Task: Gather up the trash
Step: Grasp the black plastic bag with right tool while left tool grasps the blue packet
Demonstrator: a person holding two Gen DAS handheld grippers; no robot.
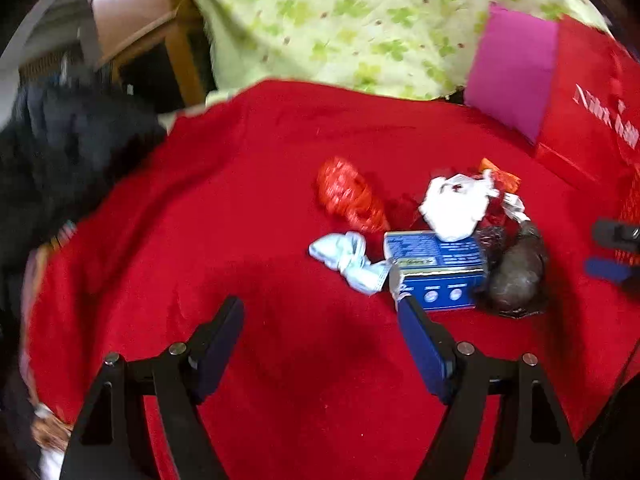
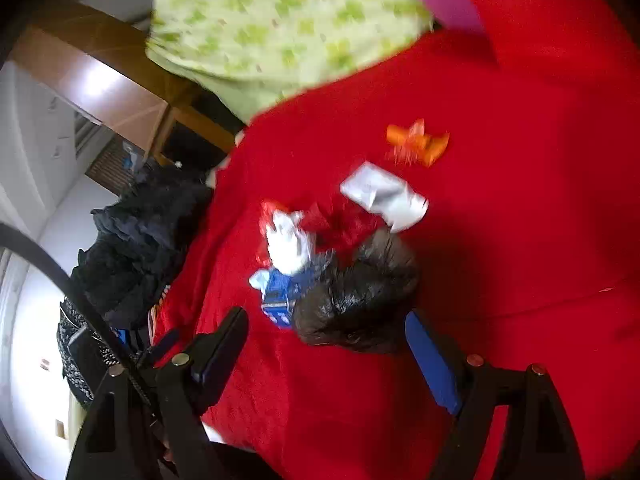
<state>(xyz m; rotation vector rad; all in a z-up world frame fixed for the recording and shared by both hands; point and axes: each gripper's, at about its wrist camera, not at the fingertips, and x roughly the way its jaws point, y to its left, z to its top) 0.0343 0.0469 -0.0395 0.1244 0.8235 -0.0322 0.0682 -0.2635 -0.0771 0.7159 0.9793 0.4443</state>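
Observation:
A pile of trash lies on a red blanket: a crumpled red wrapper, a white paper wad, a blue box, a pale blue tissue, an orange wrapper and a dark crumpled bag. My left gripper is open just short of the tissue and box, holding nothing. My right gripper is open too. The dark bag reaches between its fingertips, and the pads do not press it. Beyond lie the blue box, white wad, a silver-white wrapper and the orange wrapper.
A green-patterned quilt is heaped behind the blanket. A red carrier bag with a magenta panel stands at the right. Dark clothing is piled at the blanket's left edge, with wooden furniture behind it.

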